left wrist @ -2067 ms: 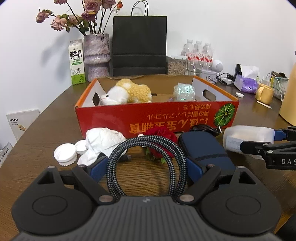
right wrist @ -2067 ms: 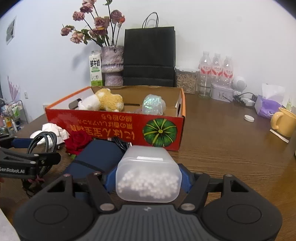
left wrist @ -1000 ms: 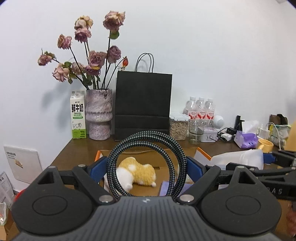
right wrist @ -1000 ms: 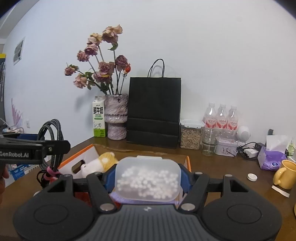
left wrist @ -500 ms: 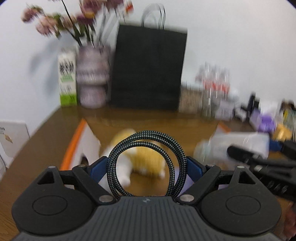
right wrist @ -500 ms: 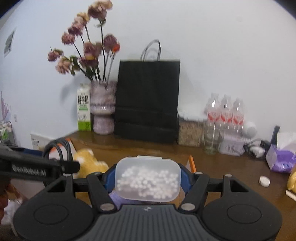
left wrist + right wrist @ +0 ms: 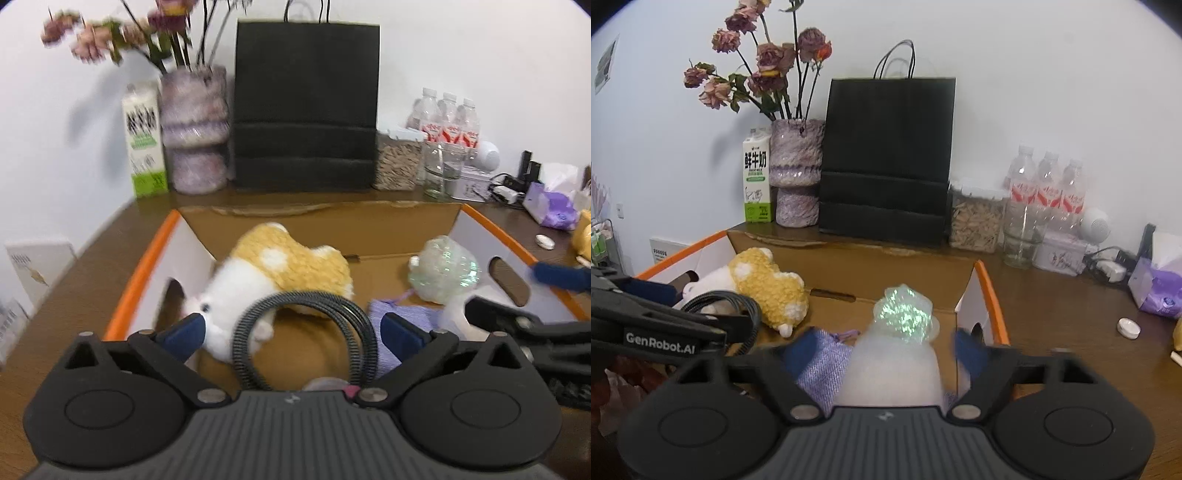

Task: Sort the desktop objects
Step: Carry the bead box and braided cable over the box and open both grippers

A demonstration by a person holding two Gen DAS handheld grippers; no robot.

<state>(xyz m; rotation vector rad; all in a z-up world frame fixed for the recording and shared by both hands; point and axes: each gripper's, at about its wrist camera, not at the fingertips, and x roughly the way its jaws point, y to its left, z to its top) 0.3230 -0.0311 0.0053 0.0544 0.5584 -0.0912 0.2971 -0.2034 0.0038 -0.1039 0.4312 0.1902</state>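
Cable coil (image 7: 306, 332) between left gripper's (image 7: 295, 330) spread fingers

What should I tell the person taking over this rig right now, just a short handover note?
Left gripper: open over the cardboard box, the coiled cable loose between its fingers, dropping or just released.
Right gripper: open over the box's right side, the blurred plastic container between its fingers, apparently let go.
Already in the box: plush toy, shiny ball, purple pouch.
Left: confirm both items have landed in the box, lift both grippers away. The table in front of the box is out of view, so check there for anything unsorted.
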